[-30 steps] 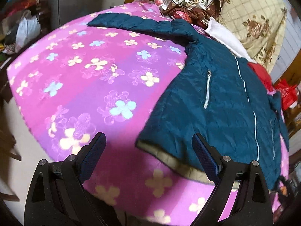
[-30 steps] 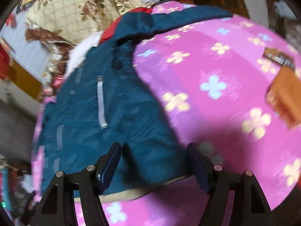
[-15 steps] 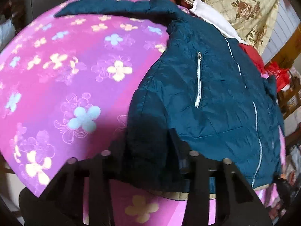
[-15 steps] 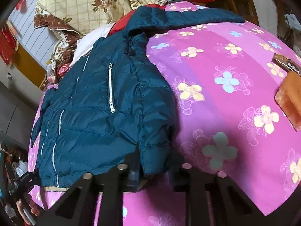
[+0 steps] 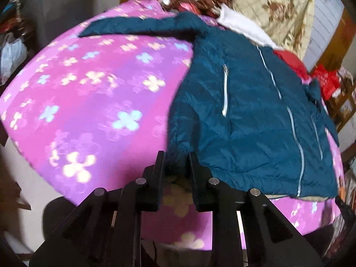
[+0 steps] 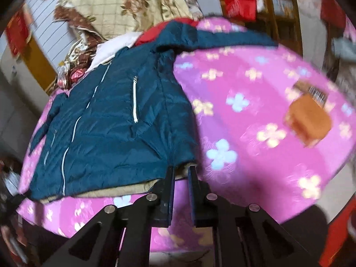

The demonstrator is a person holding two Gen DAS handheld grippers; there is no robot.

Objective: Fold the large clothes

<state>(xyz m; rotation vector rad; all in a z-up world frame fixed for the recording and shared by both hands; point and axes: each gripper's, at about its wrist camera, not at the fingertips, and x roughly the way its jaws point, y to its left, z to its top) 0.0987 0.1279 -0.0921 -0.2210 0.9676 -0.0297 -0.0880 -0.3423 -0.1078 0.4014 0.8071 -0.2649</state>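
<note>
A teal jacket (image 5: 244, 115) lies front-up and zipped on a bed (image 5: 93, 102) covered with a pink spread printed with pale flowers. Its sleeves run out to either side along the far edge of the spread, and its hem, showing a beige lining, lies nearest the cameras.

The left gripper (image 5: 176, 162) has just been closing and is clamped on the jacket's hem corner at the side beside the bare stretch of spread; teal cloth fills the narrow gap between its black fingers (image 5: 159, 166).

The right gripper (image 6: 180, 173) is pinched almost fully together on the opposite hem corner, where a strip of teal cloth and beige lining sits between its fingers (image 6: 170, 178).

Both views are blurred. In the left wrist view, the jacket's middle zip (image 5: 291, 120) and a pocket zip (image 5: 225, 93) show as pale lines.

Beyond the collar lie a white cloth (image 5: 242, 29), a red garment (image 5: 291, 62) and a cream quilt (image 6: 124, 6) with brown roses.

On the spread, well apart from the jacket in the right wrist view, sits an orange-brown block (image 6: 308, 122) with a dark striped thing (image 6: 311, 90) just behind it; what either is cannot be told.
</note>
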